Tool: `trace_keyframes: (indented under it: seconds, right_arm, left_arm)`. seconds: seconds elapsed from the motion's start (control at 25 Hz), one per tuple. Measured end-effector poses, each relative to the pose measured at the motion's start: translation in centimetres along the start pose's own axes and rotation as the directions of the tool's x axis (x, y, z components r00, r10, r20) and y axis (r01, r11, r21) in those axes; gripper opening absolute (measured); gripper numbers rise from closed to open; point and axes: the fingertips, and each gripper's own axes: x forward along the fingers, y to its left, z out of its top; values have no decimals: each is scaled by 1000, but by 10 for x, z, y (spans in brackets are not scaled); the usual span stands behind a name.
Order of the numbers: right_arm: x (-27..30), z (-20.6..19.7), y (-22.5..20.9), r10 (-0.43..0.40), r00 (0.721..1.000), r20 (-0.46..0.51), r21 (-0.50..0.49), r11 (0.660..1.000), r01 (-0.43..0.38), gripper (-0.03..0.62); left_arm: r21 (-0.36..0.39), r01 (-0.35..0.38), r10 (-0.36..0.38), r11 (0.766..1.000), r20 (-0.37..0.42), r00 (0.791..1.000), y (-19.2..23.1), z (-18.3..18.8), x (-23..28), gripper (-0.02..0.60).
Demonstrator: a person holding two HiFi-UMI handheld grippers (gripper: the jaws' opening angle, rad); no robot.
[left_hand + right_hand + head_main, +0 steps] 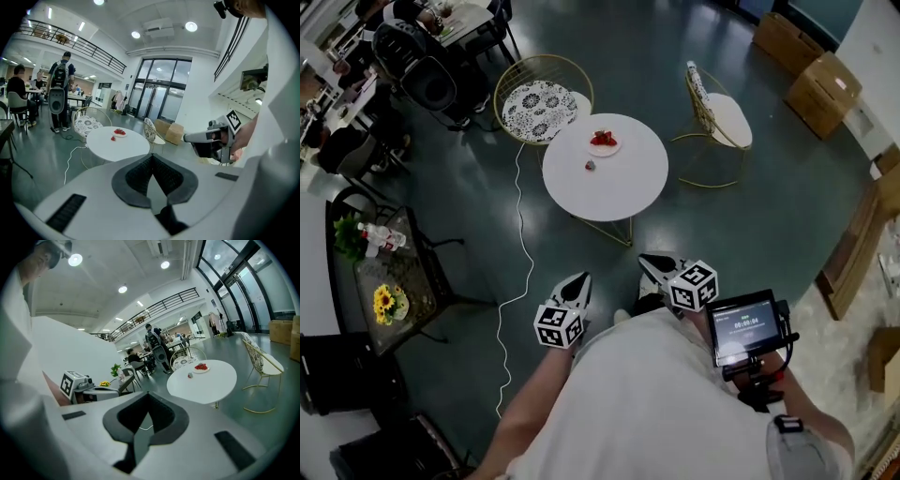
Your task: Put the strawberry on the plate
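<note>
The loose strawberry (590, 166) lies near the middle of the round table (623, 187), just beside the plate (613, 149) at its far edge, which carries red fruit. It is well ahead of both grippers. The left gripper (578, 286) looks slightly better lined up with it than the right gripper (657, 267). Both have their jaws pressed together, with nothing between them.

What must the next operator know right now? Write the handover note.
Left hand-held gripper: shut, empty, close to the body.
Right hand-held gripper: shut, empty, close to the body.
Plate, already holding red fruit, sits on the far side of the round table. One loose strawberry lies on the table just short of it.
Done: the loose strawberry is not picked up yet.
Left: approach the table, grip it, set it on the plate.
</note>
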Motion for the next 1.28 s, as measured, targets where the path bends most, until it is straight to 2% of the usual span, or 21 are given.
trace_keyframes:
  seconds: [0.16,0.52,0.8,1.04,1.28]
  right_arm:
    - [13,-6,-7,25,999,-26,-10,1000,-25,6]
    - [52,20,-30,75,996,-42,-20,997,-76,6]
    - [68,37,-75,76,996,-51,-2,997,-76,6]
    - [85,72,-126,96,995,-35,17,995,-95,6]
    - [89,74,-153,96,995,-28,45,994,-95,6]
  left_arm:
    - [-12,-25,25,1000,9,1000,10,-1,2,8]
    - [-30,-62,62,998,-3,998,37,13,29,8]
    - [-29,-52,51,998,-33,998,48,30,75,8]
    - [-7,-58,58,998,-59,997,62,67,130,8]
    - [10,-59,60,998,-84,995,67,77,155,8]
